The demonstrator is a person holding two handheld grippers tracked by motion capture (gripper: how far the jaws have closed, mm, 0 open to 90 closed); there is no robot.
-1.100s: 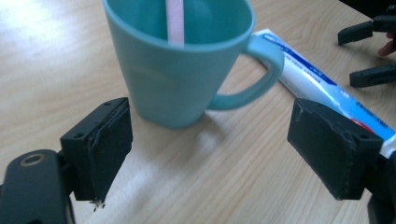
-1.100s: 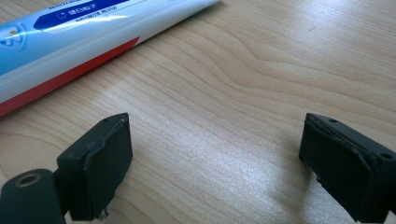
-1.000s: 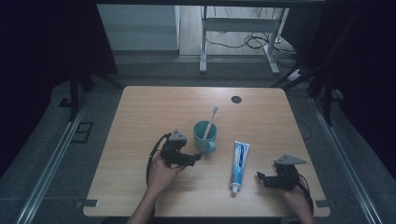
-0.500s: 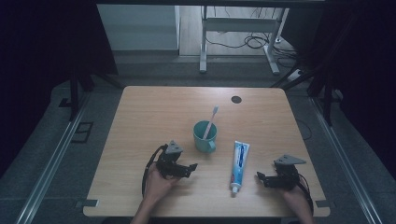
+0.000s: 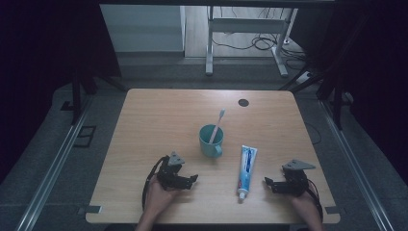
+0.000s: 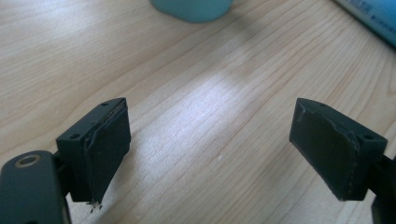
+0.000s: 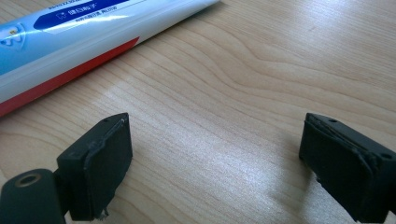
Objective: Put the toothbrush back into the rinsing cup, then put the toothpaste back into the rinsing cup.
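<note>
On the wooden counter (image 5: 159, 120), a toothpaste tube (image 5: 247, 165) lies between both grippers, left gripper (image 5: 188, 180) and right gripper (image 5: 269, 183), fingers apart, holding nothing.

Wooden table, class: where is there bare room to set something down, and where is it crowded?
The light wooden table is bare across its far half, save a small black disc, and down its left side. The near middle is crowded: the teal mug holding a white toothbrush, the blue-and-white toothpaste tube, the left gripper and right gripper.
</note>
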